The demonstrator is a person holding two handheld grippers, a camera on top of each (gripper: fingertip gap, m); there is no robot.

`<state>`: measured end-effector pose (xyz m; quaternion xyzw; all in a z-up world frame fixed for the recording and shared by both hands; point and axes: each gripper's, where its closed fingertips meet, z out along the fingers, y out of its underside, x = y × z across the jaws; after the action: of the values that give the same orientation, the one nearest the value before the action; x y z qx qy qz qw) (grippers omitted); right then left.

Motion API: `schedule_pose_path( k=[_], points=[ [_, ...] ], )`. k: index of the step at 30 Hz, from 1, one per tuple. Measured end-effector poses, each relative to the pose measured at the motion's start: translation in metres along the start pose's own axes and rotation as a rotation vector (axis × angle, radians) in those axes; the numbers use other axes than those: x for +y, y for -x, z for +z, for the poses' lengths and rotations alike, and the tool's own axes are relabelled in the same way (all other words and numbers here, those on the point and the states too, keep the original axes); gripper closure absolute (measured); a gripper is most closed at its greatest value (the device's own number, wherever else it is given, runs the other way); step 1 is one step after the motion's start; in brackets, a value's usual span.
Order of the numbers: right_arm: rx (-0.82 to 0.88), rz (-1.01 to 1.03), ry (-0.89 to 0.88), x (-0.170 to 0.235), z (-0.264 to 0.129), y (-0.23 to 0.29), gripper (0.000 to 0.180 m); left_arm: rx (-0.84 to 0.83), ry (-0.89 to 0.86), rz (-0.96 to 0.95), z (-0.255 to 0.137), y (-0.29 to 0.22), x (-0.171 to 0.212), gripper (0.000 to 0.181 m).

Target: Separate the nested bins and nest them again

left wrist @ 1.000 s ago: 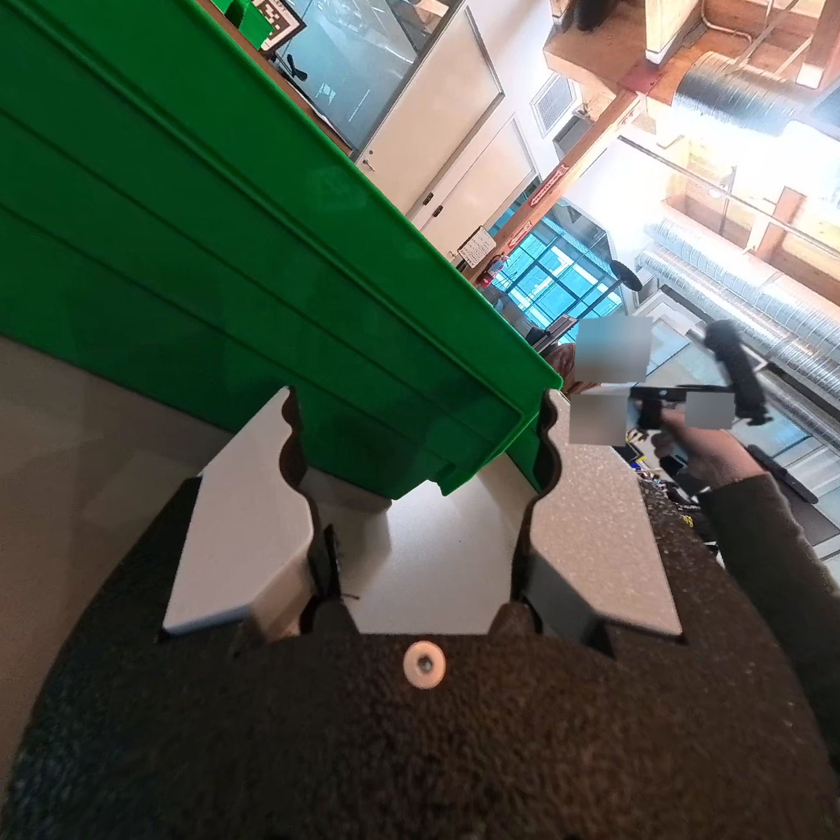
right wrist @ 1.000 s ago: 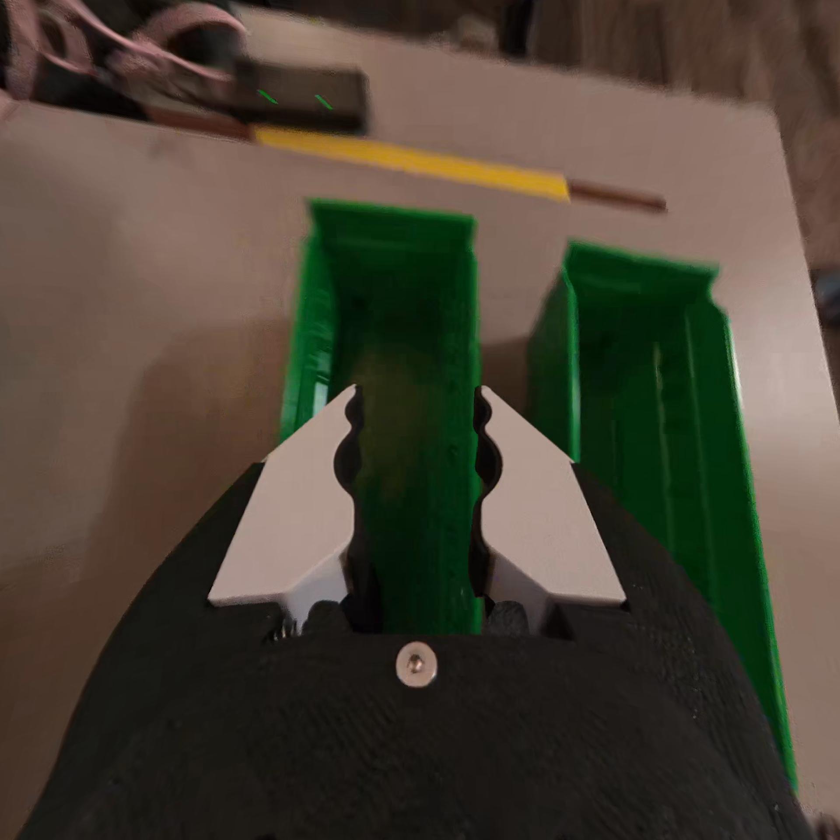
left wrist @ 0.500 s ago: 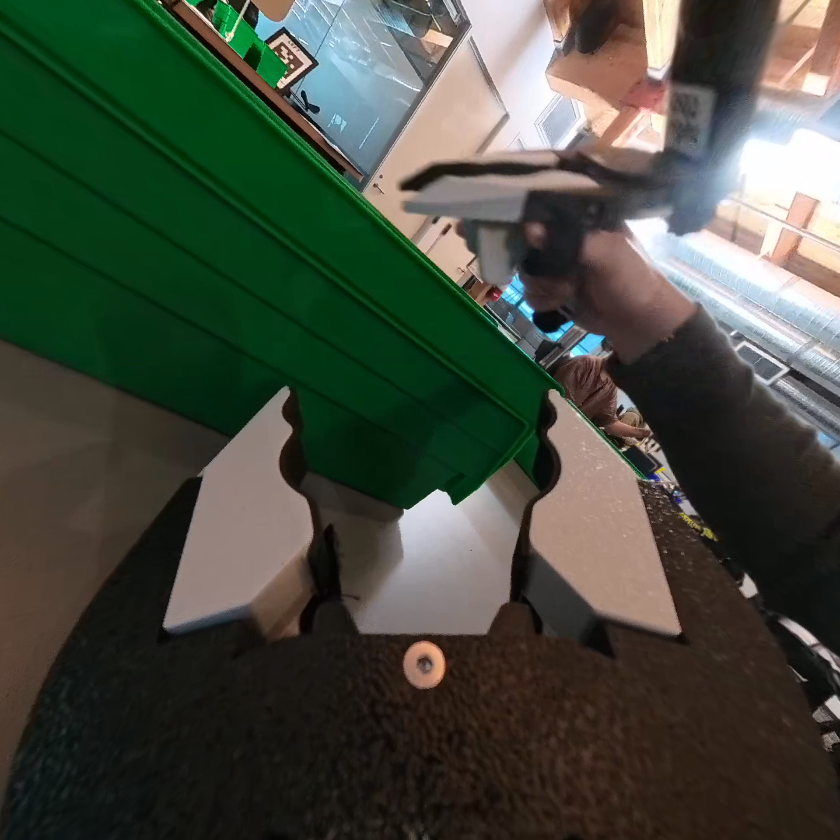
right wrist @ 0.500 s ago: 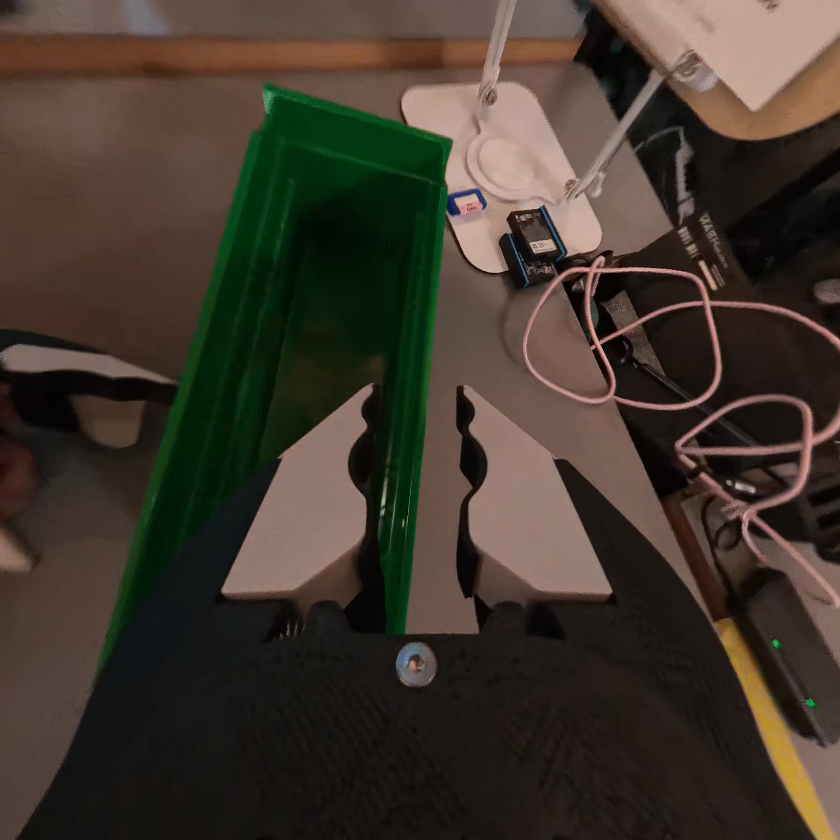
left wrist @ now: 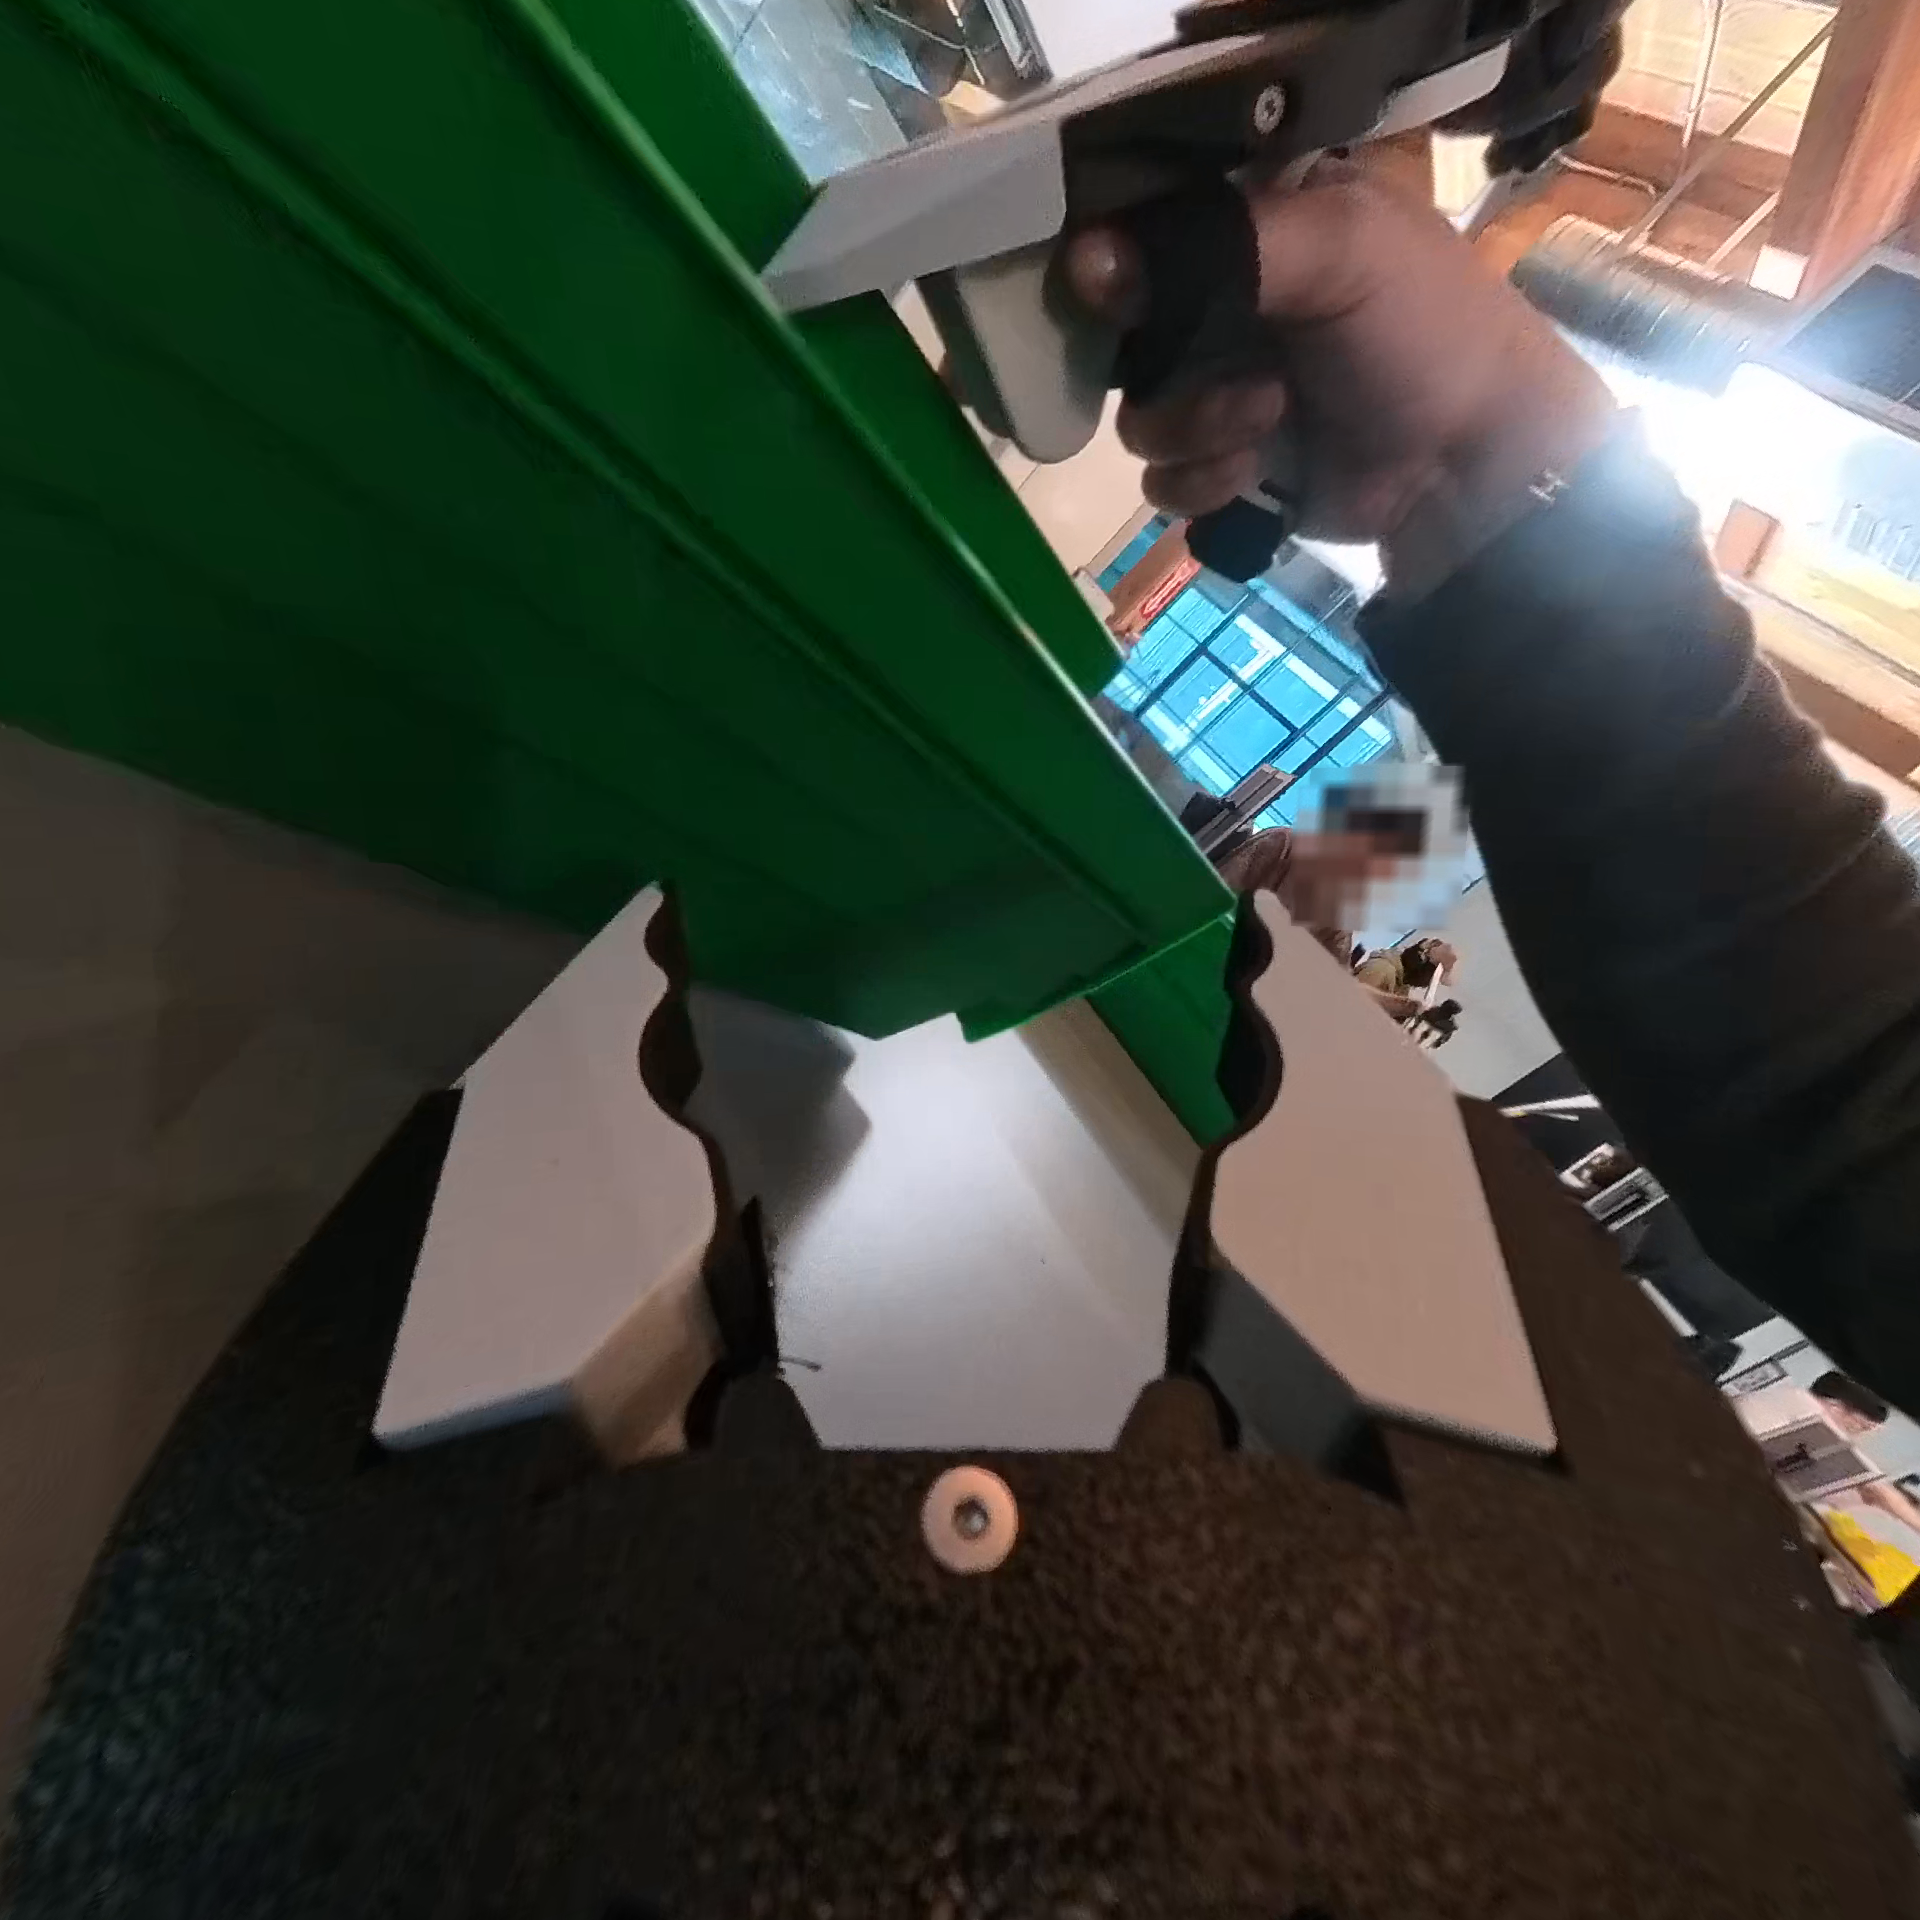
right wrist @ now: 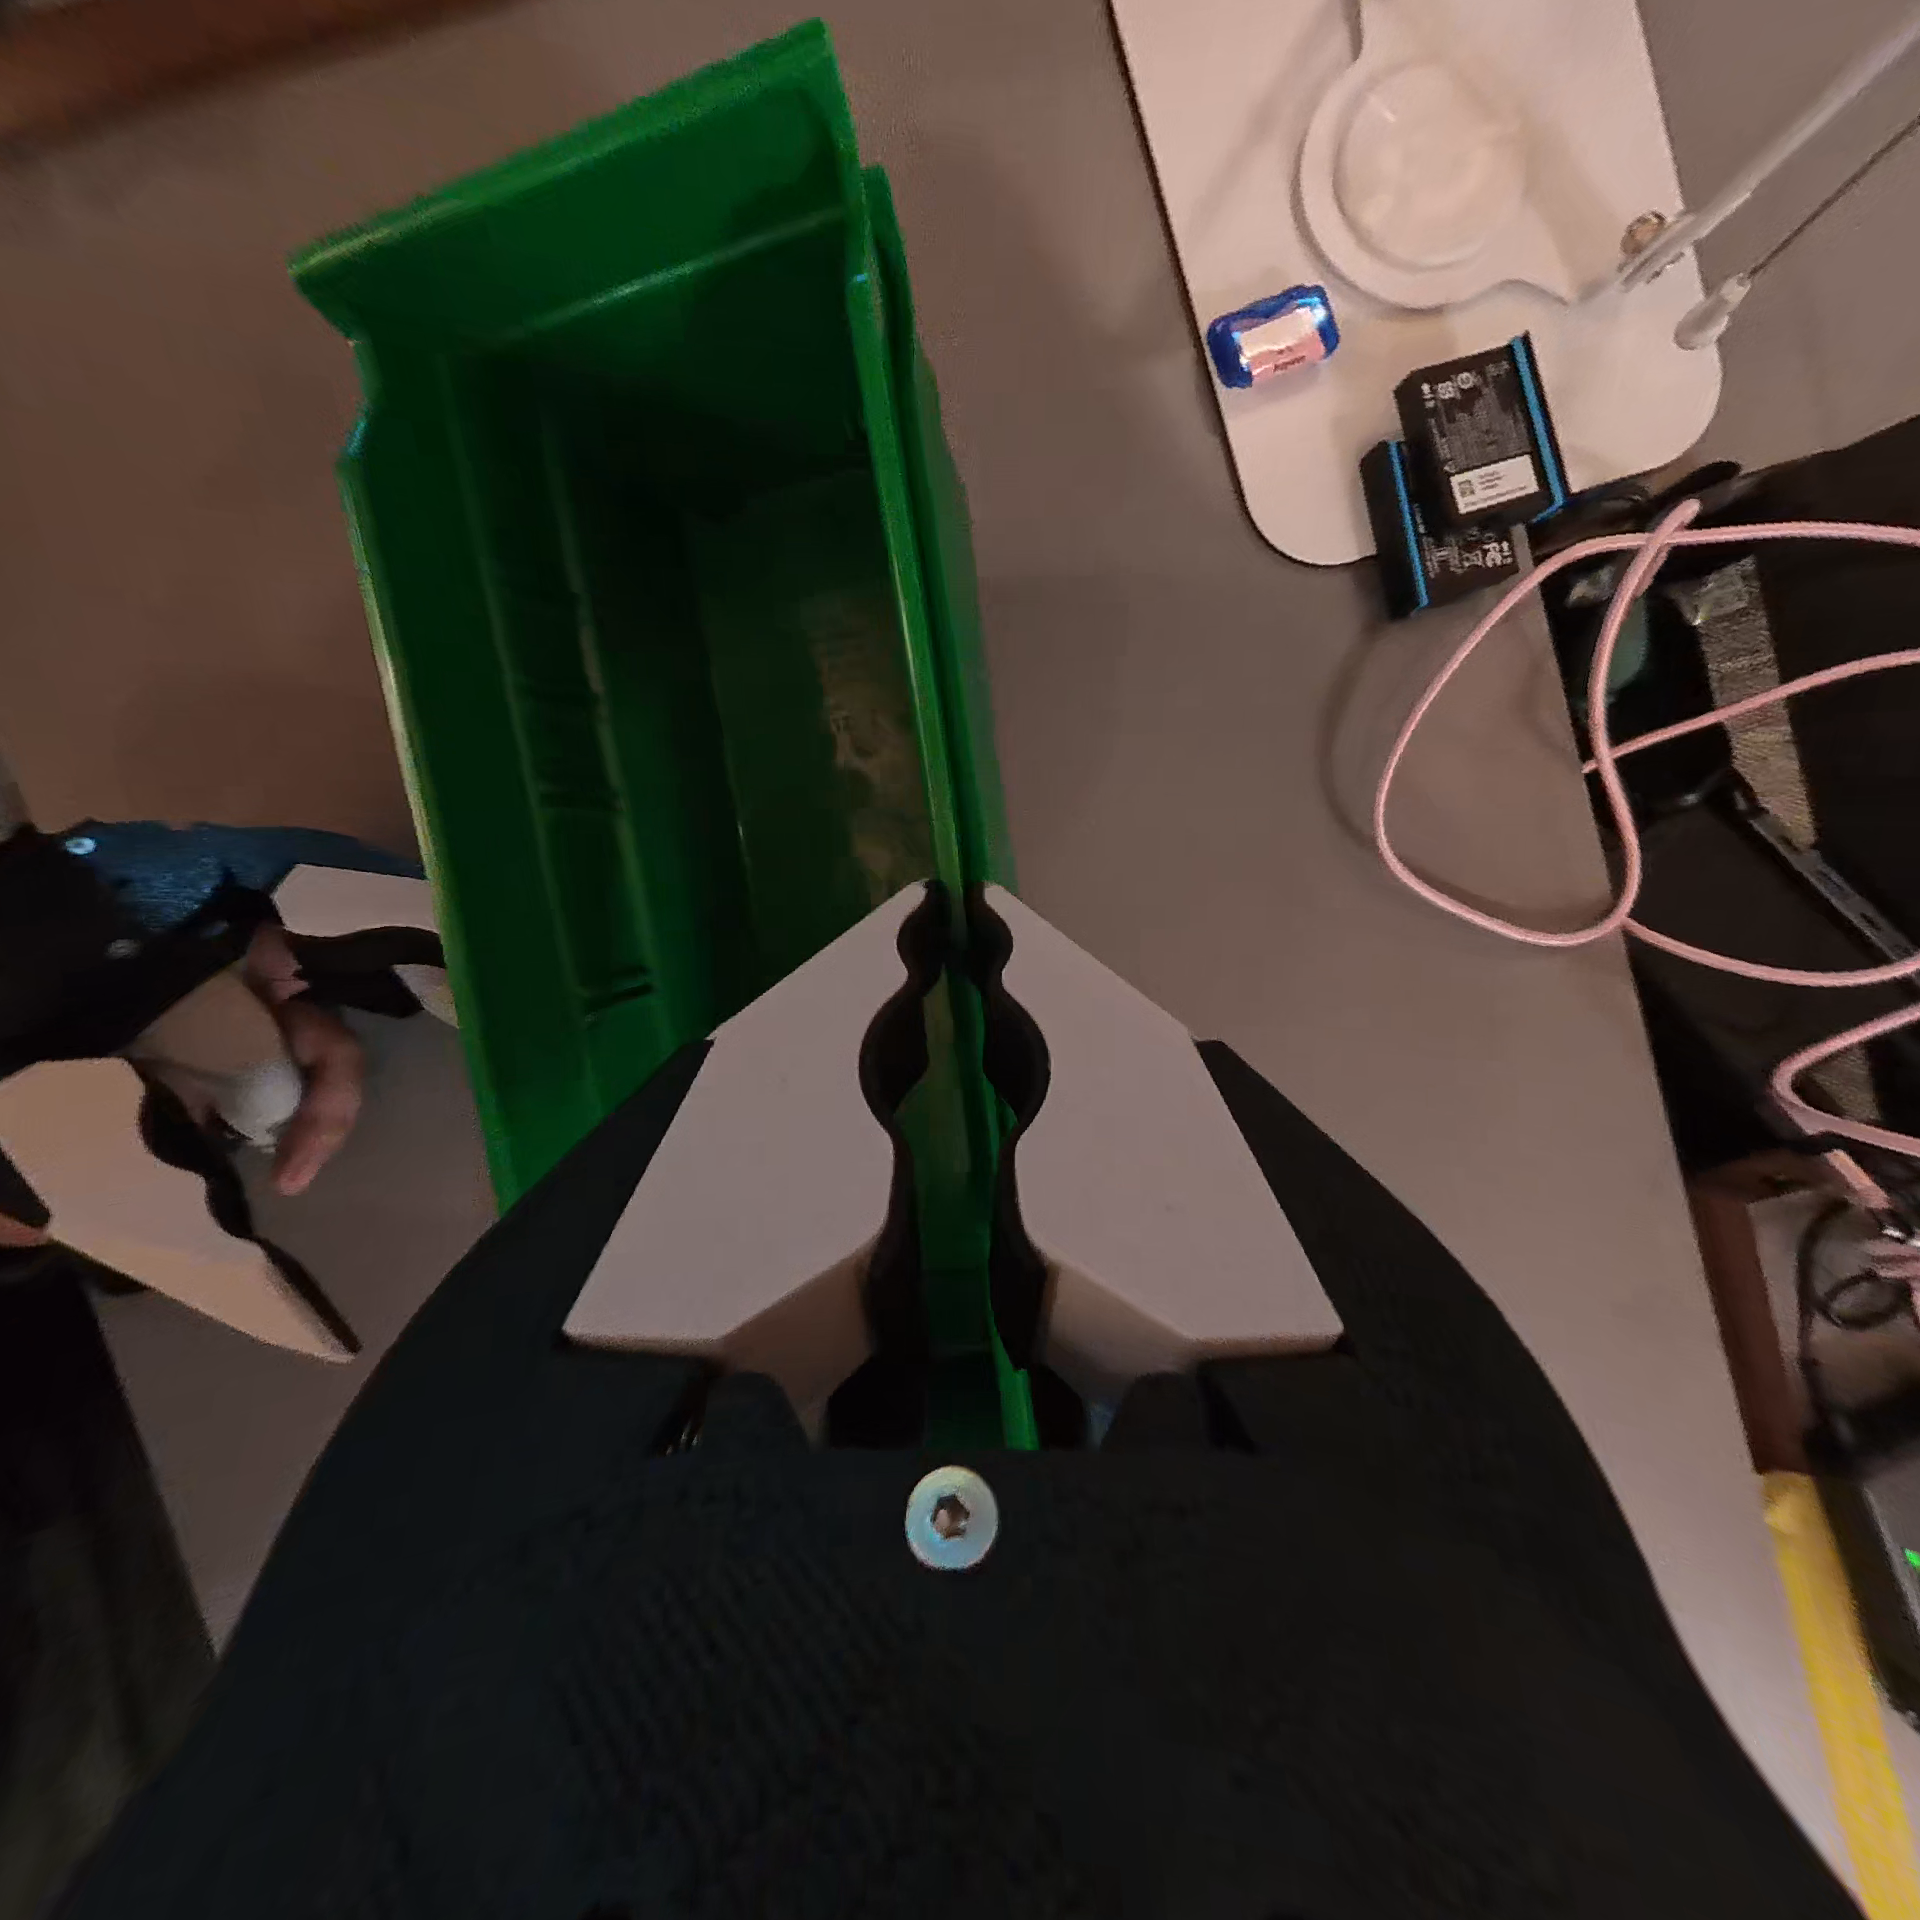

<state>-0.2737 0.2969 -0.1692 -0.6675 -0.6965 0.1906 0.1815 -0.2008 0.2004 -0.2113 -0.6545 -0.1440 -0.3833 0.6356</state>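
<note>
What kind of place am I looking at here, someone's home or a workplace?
Most likely a workshop or lab office, not a home. Exposed metal ducts and timber beams run overhead, and the grey table carries camera batteries, a pink cable and a green bin.

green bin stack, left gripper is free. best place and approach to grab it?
Take the long side wall's top rim on the green bin, the wall opposite the one the right gripper is clamped on. It is a thin upright lip that fits between open jaws. Probably come down from above; the left gripper sits low beside the wall's outer face.
</note>
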Motion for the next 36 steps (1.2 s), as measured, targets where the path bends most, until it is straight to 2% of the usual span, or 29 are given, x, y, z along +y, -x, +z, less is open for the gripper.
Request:
schedule_pose_path(
  k=[6,11,14,19,26,36],
  points=[
    [-0.066,0.186,-0.072,-0.004,-0.012,-0.006,0.178,0.005,-0.021,-0.014,-0.003,0.001,-0.004,0.079],
    [-0.099,0.228,-0.115,-0.007,-0.023,-0.004,0.178,-0.002,-0.041,-0.004,-0.005,0.002,-0.009,0.079],
    [0.014,0.190,-0.112,-0.006,-0.029,-0.013,0.178,-0.030,-0.061,0.008,-0.008,0.006,-0.013,0.078],
    [0.055,0.169,-0.057,0.008,-0.028,-0.015,0.178,-0.086,-0.111,0.063,-0.015,0.010,-0.023,0.078],
    [-0.077,0.197,-0.055,0.014,-0.023,0.010,0.178,-0.167,-0.210,0.160,-0.029,0.013,-0.042,0.076],
    [-0.076,0.128,0.046,0.030,-0.006,0.022,0.178,-0.204,-0.195,0.203,-0.029,0.015,-0.041,0.084]
  ],
)
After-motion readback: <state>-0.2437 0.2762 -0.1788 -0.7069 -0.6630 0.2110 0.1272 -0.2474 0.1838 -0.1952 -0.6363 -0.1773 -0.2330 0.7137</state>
